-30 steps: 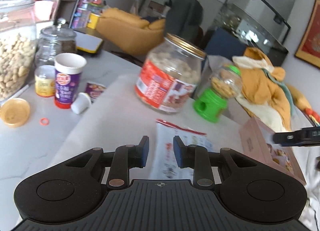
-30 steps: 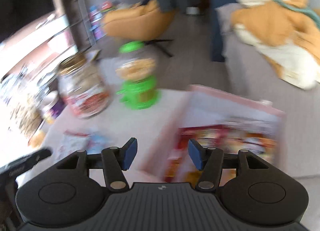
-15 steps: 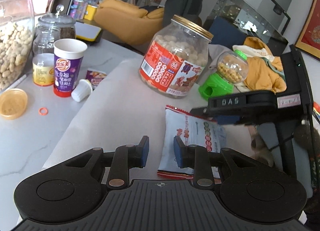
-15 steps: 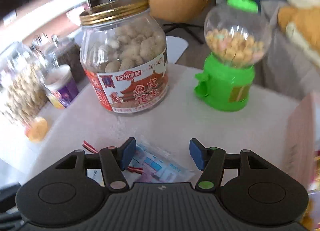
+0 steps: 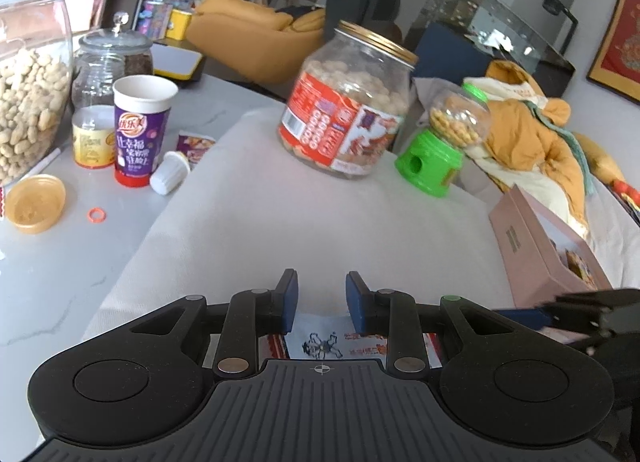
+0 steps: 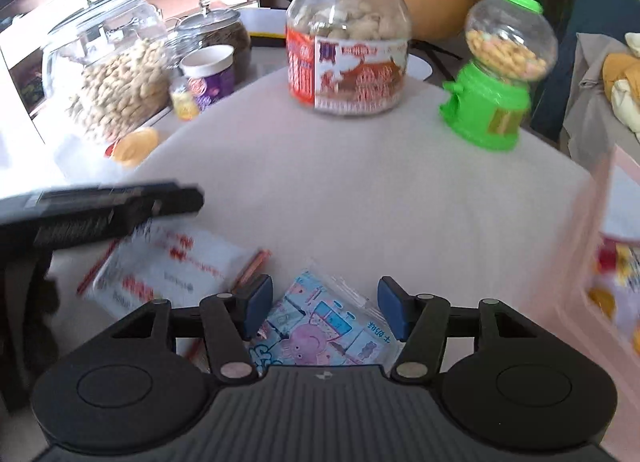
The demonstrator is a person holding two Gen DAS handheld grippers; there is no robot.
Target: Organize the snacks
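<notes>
The left black plastic gripper has two thin black arms with blue pads, round silver screws and a ribbed black top. The right black plastic gripper looks the same, with blue pads too.

A white snack packet with red edge stripes is lying flat on the pale cloth, its printed face up; in the left wrist view only its near end is showing. Just beside it, a blue cartoon-printed packet is lying flat. A clear jar with a gold lid and red label is standing upright farther back, a green candy dispenser near its side. A pink box is resting at the cloth's right edge.
</notes>
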